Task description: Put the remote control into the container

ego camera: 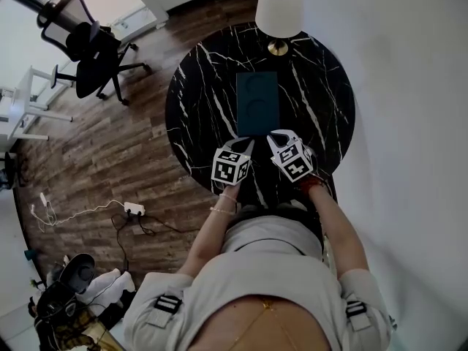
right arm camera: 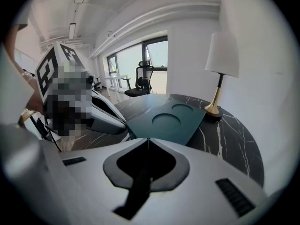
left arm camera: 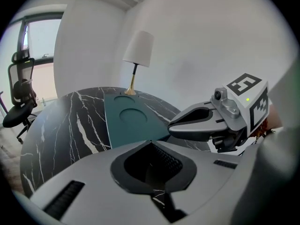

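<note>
My shirt (ego camera: 263, 269) is pale grey and short-sleeved, with a black-and-white striped tab (ego camera: 167, 303) on each sleeve. A thin bracelet (ego camera: 221, 210) rings my left wrist, a red band (ego camera: 313, 183) my right. My left gripper (ego camera: 246, 145) and right gripper (ego camera: 277, 134) are smooth grey shells with dark slotted vents. Each carries a black-and-white marker cube (ego camera: 232, 165).

Head view looks steeply down from above on the round table (ego camera: 197, 101), left claw (ego camera: 243, 143) and right claw (ego camera: 276, 134). Both claw views sit low at the near edge, facing across it; all share teal tray (ego camera: 257, 102) and lamp (ego camera: 278, 6).
</note>
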The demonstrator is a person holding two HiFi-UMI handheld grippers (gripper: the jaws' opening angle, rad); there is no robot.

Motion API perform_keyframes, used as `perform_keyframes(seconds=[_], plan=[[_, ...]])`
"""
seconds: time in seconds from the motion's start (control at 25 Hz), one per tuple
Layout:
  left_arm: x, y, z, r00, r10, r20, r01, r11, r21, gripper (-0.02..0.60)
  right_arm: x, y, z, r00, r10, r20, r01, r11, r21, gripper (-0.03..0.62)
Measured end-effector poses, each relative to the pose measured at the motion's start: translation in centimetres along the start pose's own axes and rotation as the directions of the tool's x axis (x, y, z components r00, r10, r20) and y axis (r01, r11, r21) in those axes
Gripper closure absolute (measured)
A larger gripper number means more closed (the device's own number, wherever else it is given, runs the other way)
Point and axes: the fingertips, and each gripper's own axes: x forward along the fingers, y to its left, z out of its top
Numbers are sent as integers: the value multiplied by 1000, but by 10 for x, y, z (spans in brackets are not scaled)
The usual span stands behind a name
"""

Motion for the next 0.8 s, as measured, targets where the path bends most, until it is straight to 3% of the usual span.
perform_keyframes(seconds=[0.4,0.8], plan=[[-27,-11,49,990,28,135,-31,999,19,576,-25,-5,34,995,-22,96,21,1000,16,582],[-60,-19,96,964,61,260,-81,994,67,576,-55,-8,85,966,-28,256,7,996,84,582]])
